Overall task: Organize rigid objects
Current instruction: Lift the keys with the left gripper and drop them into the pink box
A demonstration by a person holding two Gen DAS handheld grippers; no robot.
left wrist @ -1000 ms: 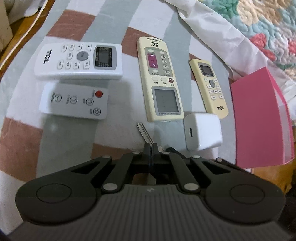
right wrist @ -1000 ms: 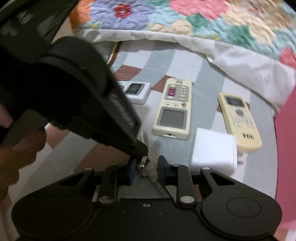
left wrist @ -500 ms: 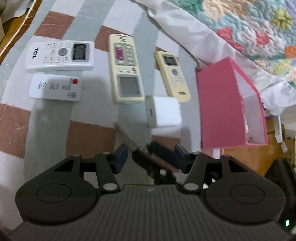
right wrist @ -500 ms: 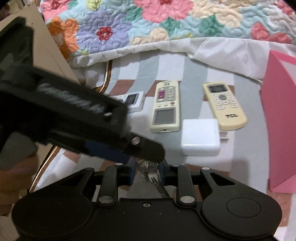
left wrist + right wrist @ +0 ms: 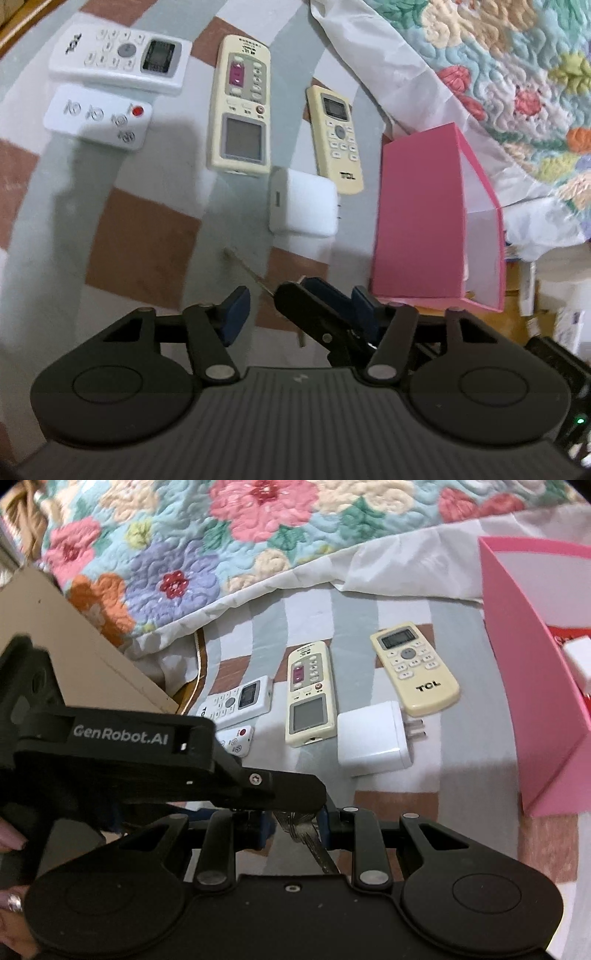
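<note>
Right wrist view: a bunch of keys [image 5: 301,825] is clamped between the closed jaws of the right hand-held gripper [image 5: 295,821], raised above the checked cloth [image 5: 476,775]. The left hand-held gripper [image 5: 299,310] is seen with jaws half apart, just opened, nothing gripped. A pink box [image 5: 528,686] stands at the right.

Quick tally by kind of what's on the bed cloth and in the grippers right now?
Remote controls: 4 (white TCL, small white, large cream, small cream TCL)
Charger plug: 1
Pink box: 1
Keys, in right gripper: 1 bunch
Total: 7
</note>
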